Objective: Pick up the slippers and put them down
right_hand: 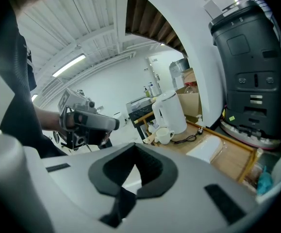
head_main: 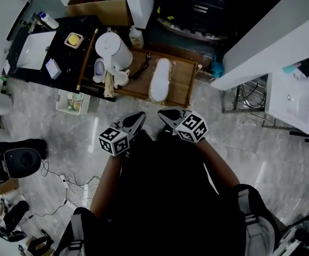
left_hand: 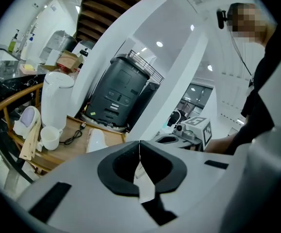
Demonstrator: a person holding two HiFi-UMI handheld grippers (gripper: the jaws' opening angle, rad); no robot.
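A pair of white slippers point(head_main: 161, 79) lies on a low wooden tray point(head_main: 182, 92) on the floor ahead of me. The slippers also show in the left gripper view point(left_hand: 97, 141) and in the right gripper view point(right_hand: 206, 149). My left gripper point(head_main: 137, 116) and right gripper point(head_main: 163, 112) hover side by side just short of the tray's near edge, both pointing toward it. In their own views the left gripper point(left_hand: 140, 144) and the right gripper point(right_hand: 134, 147) have their jaws closed together with nothing between them. Neither touches the slippers.
A white kettle point(head_main: 114, 49) and a white cup point(head_main: 122, 78) stand on the tray's left part, with a cable beside them. A dark grey machine point(left_hand: 118, 93) and a white pillar point(head_main: 138, 1) rise behind. A black counter with a sink point(head_main: 36, 49) is at the left, a wire rack point(head_main: 250, 97) at the right.
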